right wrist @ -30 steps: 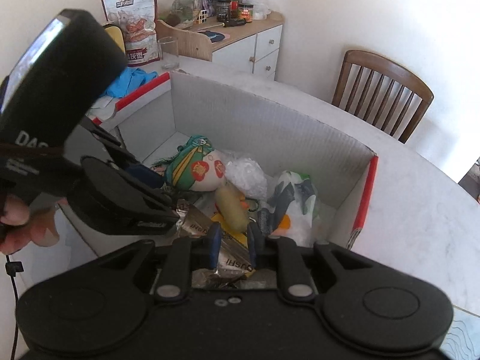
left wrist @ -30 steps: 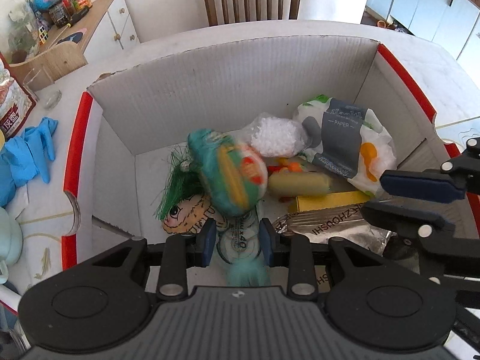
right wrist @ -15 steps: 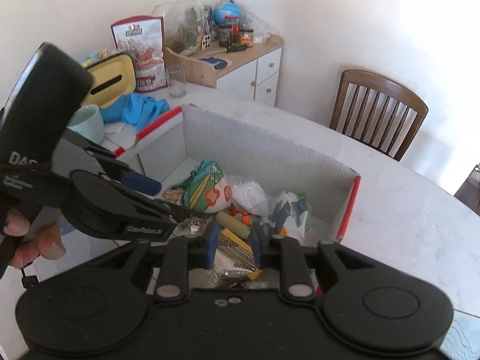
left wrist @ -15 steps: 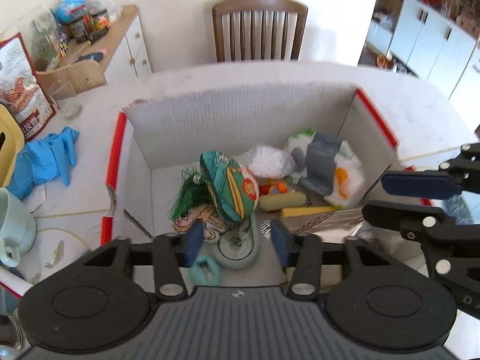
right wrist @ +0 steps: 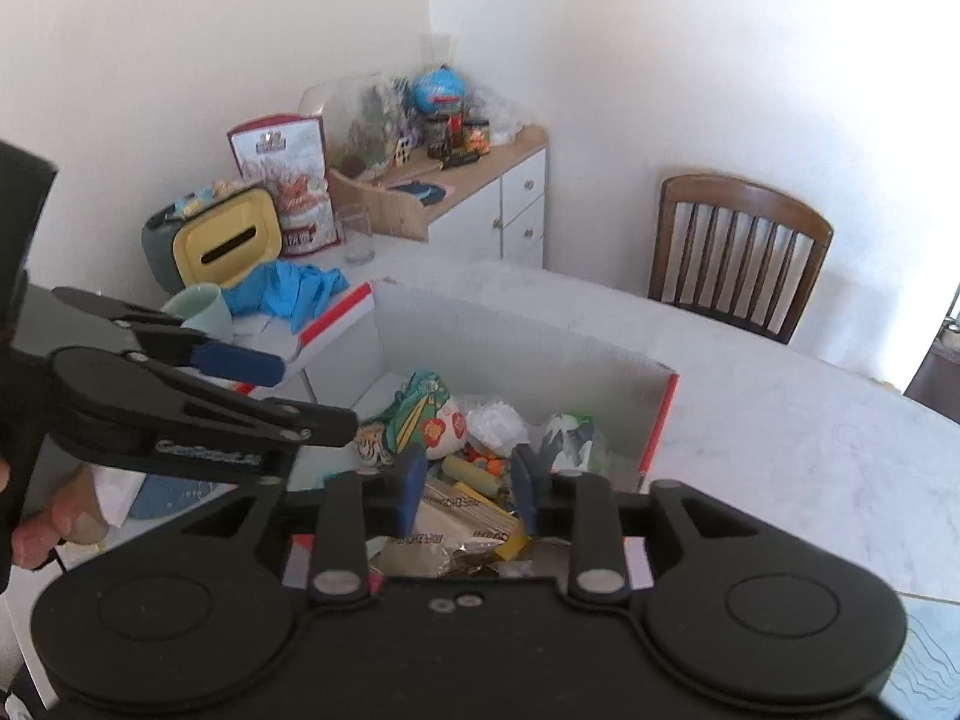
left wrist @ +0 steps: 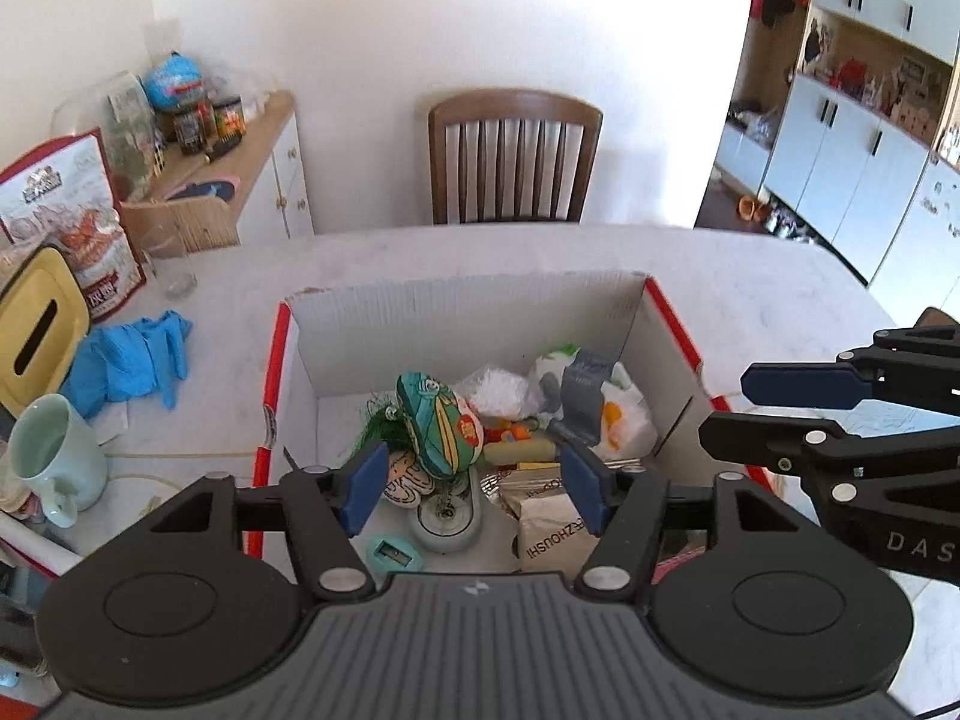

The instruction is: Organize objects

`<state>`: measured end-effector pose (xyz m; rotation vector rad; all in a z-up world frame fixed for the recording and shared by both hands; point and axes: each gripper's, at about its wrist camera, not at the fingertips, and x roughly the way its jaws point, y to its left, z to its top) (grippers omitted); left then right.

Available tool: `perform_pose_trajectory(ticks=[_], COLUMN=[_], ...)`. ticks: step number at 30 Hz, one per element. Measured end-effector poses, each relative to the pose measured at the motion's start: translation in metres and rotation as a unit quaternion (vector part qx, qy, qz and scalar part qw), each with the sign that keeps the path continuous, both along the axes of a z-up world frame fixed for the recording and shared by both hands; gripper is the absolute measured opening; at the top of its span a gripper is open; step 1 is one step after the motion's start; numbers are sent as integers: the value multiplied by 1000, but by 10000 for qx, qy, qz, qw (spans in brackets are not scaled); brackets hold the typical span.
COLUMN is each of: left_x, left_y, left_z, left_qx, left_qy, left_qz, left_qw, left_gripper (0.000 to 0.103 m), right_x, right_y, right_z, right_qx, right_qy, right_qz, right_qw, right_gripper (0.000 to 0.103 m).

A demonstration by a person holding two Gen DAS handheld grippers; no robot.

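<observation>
Your left gripper (left wrist: 474, 495) and right gripper (right wrist: 468, 483) had just been opening and stood spread, nothing between them. Beyond, the green patterned plush toy (left wrist: 441, 420) lay inside the white red-edged cardboard box (left wrist: 468, 312) on the white marble table (left wrist: 240, 276).

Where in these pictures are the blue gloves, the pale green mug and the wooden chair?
blue gloves (left wrist: 129, 360), left wrist view, middle of the crumpled pile.
pale green mug (left wrist: 51, 462), left wrist view, on its outer wall.
wooden chair (right wrist: 741, 252), right wrist view, on the slatted backrest.
</observation>
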<state>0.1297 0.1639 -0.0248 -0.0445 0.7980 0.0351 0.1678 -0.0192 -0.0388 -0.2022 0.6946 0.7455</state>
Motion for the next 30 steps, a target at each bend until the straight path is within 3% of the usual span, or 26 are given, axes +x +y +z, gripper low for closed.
perform_pose_trajectory(ticks=[5,9,17,22,30], left_x=[-18,-30,-49,-60,-70], left_y=[-4,-7,-10,-19,-35], left_z=[13,20,25,24,22], left_qx=[40,21,-112,-19,41], left_qy=[-280,-452,-703,-920,-1008], left_qz=[38,69,178,178,194], left_qw=[9996,9990,9973,9956,9947], left_gripper=[73,85,86,99,99], right_x=[-8,-16,-30,-37,-48], right_y=[-12,-20,-37,-48,-60], right_z=[7,11,19,22,18], right_qx=[152,223,505,717,833], right_qy=[-109,-183,-305,-413,-406], right_qz=[-50,-55,-53,6,135], right_qw=[9998,9996,9982,9966,9956], right_gripper=[54,61,84,102,102])
